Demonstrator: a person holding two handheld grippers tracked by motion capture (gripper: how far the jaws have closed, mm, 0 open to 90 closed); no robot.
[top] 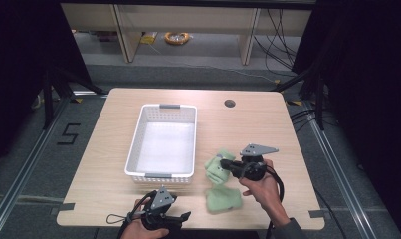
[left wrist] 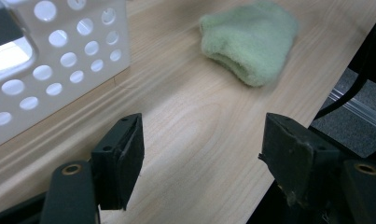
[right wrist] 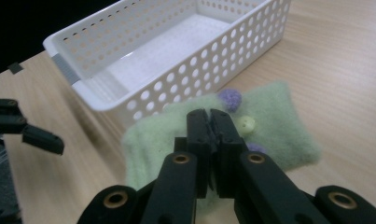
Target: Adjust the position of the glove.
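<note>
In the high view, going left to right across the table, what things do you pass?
Left tool → white basket → green sock lying flat on the table → right tool, shut on a second green sock.

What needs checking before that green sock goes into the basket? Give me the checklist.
1. Right hand-held gripper shut on the dotted green sock: ok.
2. Sock lifted clear of the table: cannot tell.
3. White basket empty, room inside: ok.
4. Left hand-held gripper open, holding nothing, away from the basket mouth: ok.
5. Second green sock lying separate on the table near the front edge: ok.
</note>
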